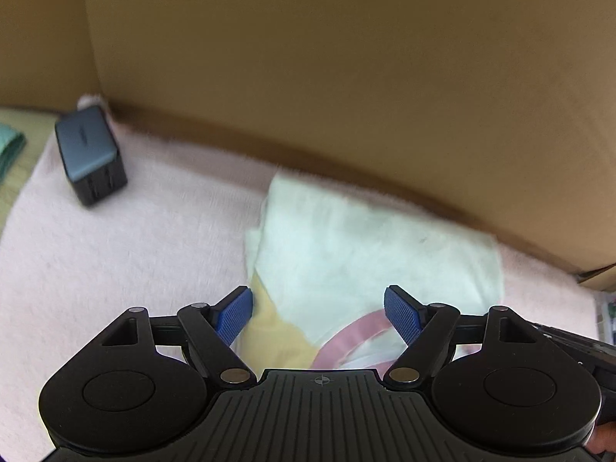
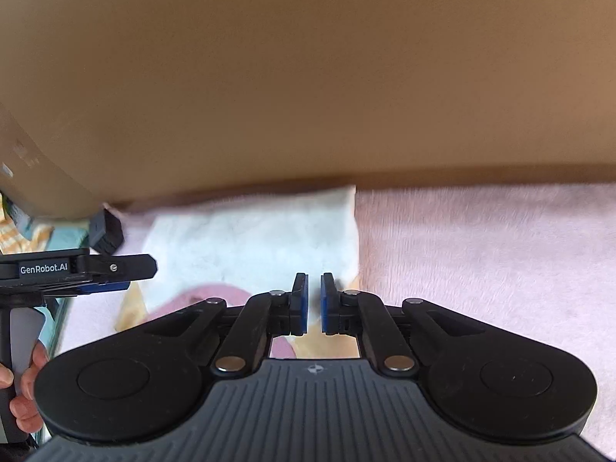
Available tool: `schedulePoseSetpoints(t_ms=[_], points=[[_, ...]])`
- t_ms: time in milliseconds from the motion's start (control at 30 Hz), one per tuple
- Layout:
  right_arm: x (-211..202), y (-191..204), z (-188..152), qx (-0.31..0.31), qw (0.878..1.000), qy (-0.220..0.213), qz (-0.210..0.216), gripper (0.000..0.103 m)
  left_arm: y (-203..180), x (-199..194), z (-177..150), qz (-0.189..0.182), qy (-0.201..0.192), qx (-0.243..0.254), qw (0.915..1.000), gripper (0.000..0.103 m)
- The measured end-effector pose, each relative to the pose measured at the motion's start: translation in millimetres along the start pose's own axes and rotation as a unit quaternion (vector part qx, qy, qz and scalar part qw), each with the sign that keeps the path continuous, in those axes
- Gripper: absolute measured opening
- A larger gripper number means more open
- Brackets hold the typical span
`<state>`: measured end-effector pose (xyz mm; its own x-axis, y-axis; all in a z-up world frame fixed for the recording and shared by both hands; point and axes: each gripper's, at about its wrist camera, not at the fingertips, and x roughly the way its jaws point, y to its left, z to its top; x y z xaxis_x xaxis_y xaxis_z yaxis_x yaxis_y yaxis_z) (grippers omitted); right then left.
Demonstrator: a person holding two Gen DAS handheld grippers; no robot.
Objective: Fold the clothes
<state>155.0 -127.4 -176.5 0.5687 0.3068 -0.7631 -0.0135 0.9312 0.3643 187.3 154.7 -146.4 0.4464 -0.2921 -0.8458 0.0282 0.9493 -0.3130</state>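
**The fold could slip open**

The folded garment (image 1: 369, 246) lies on the pink blanket (image 1: 127, 269), close up against the brown cardboard wall (image 1: 346, 77); it is pale on top, with a yellow part and a pink band showing at the near edge.

The left gripper (image 1: 318, 313) hangs just over that near edge; its blue pads (image 1: 233, 317) are spread wide apart, and nothing is pinched between them.

The right gripper (image 2: 314, 304) is over the same garment; its pads are almost pressed together, with only a thin gap left, and I see no cloth in that gap.

So nobody seems to be holding the cloth now; the top layer could flop back; a spread finger could catch the pink band and drag the fold crooked; a push could bunch it against the wall.

A small dark box (image 1: 90, 161) sits far off to the side.
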Motion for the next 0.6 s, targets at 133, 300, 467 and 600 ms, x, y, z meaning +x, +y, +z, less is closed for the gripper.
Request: schedulePoseSetpoints(t_ms=[133,300,467,600], points=[[0,-9,-6,0.021,1.0,0.009,-0.003,0.001,8,5,-14,-0.004,-0.01,0.009,0.9999,0.088],[-24,-3,-18,0.008,1.0,-0.013,0.018,0.005,12,-17,-15,-0.022,-0.029,-0.015,0.9992,0.088],[-16,5,-31,-0.021,0.999,0.025,0.018,0.005,9,-36,-25,-0.05,-0.048,-0.022,0.9974,0.088],[-10,-2,-35,-0.001,0.999,0.031,0.024,0.004,17,-35,-20,-0.112,-0.035,-0.069,0.9907,0.088]])
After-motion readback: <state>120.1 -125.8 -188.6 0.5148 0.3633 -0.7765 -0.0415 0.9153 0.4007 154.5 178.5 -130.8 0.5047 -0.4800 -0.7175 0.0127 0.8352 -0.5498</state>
